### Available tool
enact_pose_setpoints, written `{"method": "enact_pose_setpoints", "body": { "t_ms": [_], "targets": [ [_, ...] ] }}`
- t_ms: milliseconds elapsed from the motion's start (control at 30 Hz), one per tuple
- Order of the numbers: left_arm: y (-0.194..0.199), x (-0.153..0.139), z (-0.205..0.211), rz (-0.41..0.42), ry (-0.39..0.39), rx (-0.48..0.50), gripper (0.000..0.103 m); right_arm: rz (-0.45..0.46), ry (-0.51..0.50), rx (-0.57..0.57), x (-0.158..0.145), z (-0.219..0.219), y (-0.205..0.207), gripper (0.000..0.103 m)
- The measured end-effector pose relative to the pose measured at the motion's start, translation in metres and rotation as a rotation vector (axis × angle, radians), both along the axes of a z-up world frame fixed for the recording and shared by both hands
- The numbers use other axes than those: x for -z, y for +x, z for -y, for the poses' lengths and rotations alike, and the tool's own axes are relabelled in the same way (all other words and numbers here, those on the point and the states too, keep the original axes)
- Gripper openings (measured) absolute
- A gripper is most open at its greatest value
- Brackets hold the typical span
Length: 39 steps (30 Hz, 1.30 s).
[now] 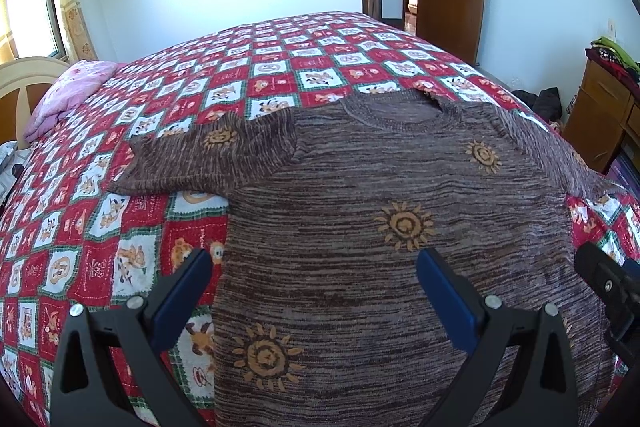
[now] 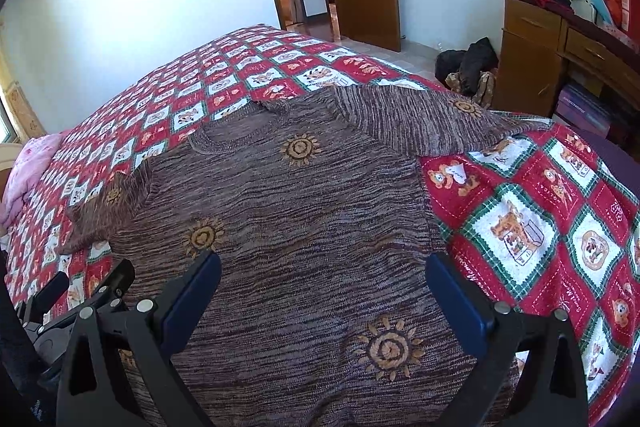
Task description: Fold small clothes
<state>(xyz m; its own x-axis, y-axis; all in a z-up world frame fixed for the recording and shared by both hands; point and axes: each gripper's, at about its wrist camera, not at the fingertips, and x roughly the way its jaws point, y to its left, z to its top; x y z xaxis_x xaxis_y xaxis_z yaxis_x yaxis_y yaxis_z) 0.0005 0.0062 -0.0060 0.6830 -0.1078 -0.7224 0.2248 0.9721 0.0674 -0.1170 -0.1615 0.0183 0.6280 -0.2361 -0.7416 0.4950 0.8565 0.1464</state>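
A brown knit sweater with orange sun motifs (image 1: pixel 360 219) lies flat, face up, on the bed, collar far, both sleeves spread sideways. It also shows in the right wrist view (image 2: pixel 304 235). My left gripper (image 1: pixel 314 261) is open and empty, hovering over the sweater's lower left part, its left finger over the quilt. My right gripper (image 2: pixel 324 267) is open and empty over the sweater's lower right part. The right gripper's body shows at the right edge of the left wrist view (image 1: pixel 608 283); the left gripper's body shows at the lower left of the right wrist view (image 2: pixel 88 291).
The bed carries a red, white and green checked quilt (image 1: pixel 120 227) (image 2: pixel 540 227). A pink pillow (image 1: pixel 68 95) lies at the headboard on the left. A wooden dresser (image 2: pixel 536 55) with piled clothes stands right; dark bags (image 2: pixel 468 63) lie on the floor by the door.
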Motion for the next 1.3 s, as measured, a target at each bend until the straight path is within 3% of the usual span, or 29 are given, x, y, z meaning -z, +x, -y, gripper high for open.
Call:
{"method": "enact_pose_setpoints", "body": {
  "t_ms": [600,767,933,1000,1067,1200,1300],
  "targets": [
    [0.004,0.011,0.006,-0.019,0.013,0.01,0.103,-0.035,-0.002,-0.003,0.011,0.003,0.007,0.102],
    [0.022,0.019,-0.001,-0.037,-0.002,-0.006,0.103,-0.025,0.012,0.01,0.011,0.024,0.011,0.102],
    [0.055,0.035,-0.018,-0.026,-0.008,-0.096,0.103,0.004,0.019,0.066,0.007,0.083,0.007,0.099],
    [0.064,0.044,-0.022,-0.019,0.004,-0.123,0.103,0.006,0.014,0.093,0.004,0.113,0.007,0.087],
    [0.071,0.051,-0.024,-0.023,0.022,-0.143,0.103,0.016,0.045,0.136,0.003,0.158,0.007,0.066],
    [0.08,0.074,-0.03,-0.058,0.032,-0.172,0.103,0.065,0.142,0.345,0.008,0.26,-0.01,0.064],
    [0.079,0.076,-0.038,-0.058,-0.044,-0.171,0.103,0.082,0.172,0.405,0.016,0.312,-0.014,0.063]
  ]
}}
